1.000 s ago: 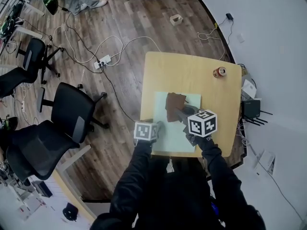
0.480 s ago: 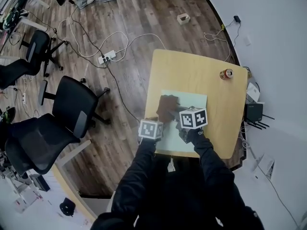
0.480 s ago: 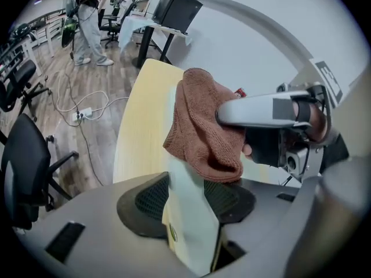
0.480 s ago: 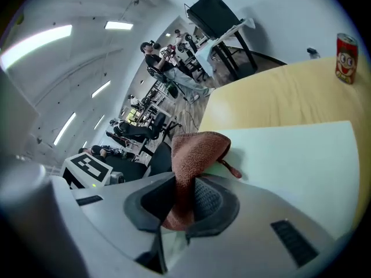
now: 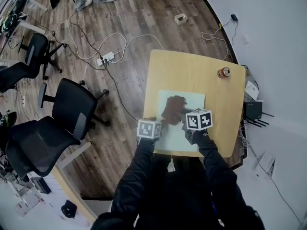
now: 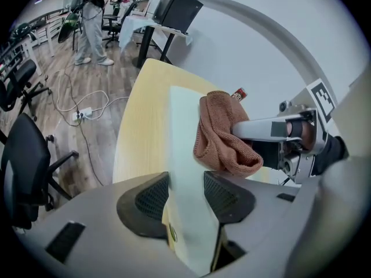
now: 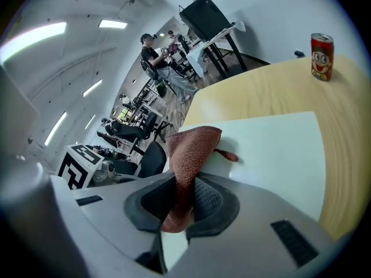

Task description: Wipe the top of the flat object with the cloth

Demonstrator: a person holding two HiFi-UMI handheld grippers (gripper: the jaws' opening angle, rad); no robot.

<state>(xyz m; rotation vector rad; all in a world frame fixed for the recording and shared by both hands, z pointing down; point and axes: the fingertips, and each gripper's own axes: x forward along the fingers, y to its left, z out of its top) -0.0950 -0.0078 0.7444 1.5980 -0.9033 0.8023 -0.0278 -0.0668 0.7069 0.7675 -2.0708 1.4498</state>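
Wood flooring [image 5: 129, 13] strewn with cables [image 5: 120, 42] and office chairs [image 5: 72, 109] surrounds a yellow table [image 5: 192, 68], where the left gripper [image 6: 186, 198] clamps the near edge of a pale green board [image 5: 189, 99] and the right gripper [image 7: 184, 204] pinches a brown cloth [image 5: 173, 109] resting on it; only the right gripper view shows the red can's [image 7: 322, 49] cartoon face

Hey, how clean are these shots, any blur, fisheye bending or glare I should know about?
Head view: evenly lit and sharp, slight bowing toward the edges. Left gripper view: strong fisheye, black corners, the table edge curves. Right gripper view: same bending, ceiling strips glare white, the cloth throws a soft shadow on the board, the can is crisp.
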